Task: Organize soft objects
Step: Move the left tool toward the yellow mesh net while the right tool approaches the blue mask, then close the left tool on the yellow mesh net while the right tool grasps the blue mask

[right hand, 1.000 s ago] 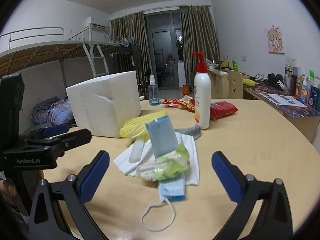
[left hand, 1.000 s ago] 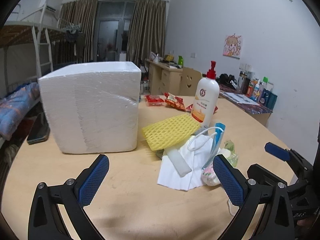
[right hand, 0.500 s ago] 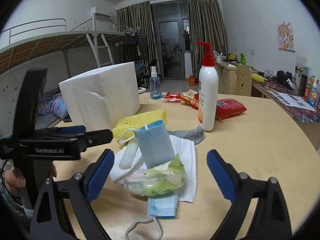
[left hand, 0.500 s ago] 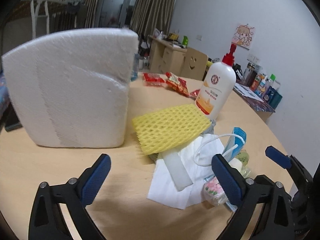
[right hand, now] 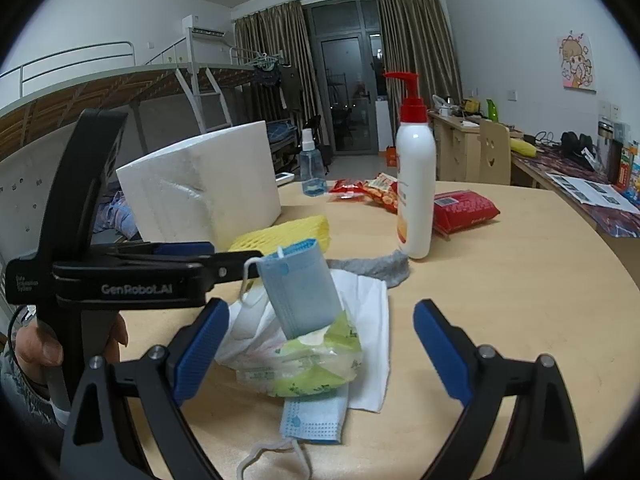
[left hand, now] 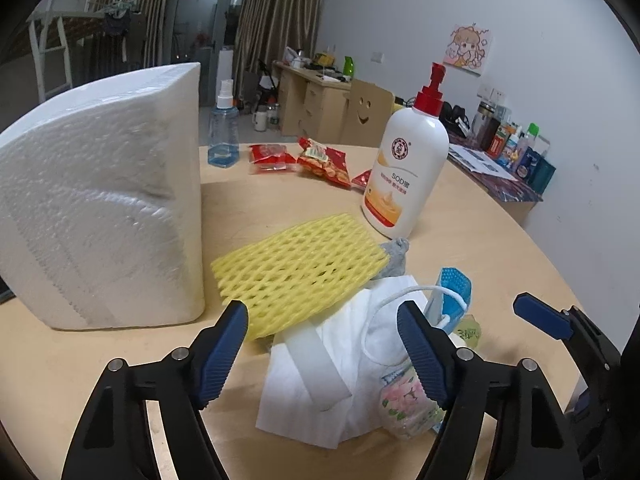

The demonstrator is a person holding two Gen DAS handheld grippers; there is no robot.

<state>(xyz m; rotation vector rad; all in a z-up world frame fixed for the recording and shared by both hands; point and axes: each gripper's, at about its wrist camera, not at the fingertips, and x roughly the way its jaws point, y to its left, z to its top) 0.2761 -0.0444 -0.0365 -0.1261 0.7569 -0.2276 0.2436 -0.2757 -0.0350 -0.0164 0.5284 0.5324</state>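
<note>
Soft objects lie heaped at mid-table, at about 3 o'clock of the foam box (left hand: pixel 100 216): yellow mesh sleeve (left hand: pixel 298 266), white tissue (left hand: pixel 316 392), blue mask (right hand: pixel 298 284), tissue pack (right hand: pixel 304 360), grey sock (right hand: pixel 374 268).

Step in hand, by judgement: approach for the first pick; nothing is lifted yet.

Left gripper (left hand: pixel 324 350): jaws closing, pads not yet pressing. The near edge of the mesh sleeve and a translucent white strip (left hand: pixel 316 364) lie between them. Right gripper (right hand: pixel 320 348): jaws spread wide, with the tissue pack and the upright mask in line between them, held by neither.

Next move: the left gripper should dip its pads to the sleeve's near edge and close on that alone. The sleeve overlaps the tissue, so a deep bite would probably drag the sheet along.

Materials:
- Mesh sleeve: foam net, open diamond weave, flat oblong, springy.
- Tissue: thin, crumpled, layered sheet.
- Mask: pleated non-woven, leaning upright at 12 o'clock of the pack; elastic ear loop.
- Tissue pack: glossy film, pillow-shaped.
- Sock: knit, limp.
- Pump bottle (left hand: pixel 406 172): rigid plastic, at 1 o'clock of the heap; leave in place.
- Table (left hand: pixel 460 240): smooth wood, rounded edge.
</note>
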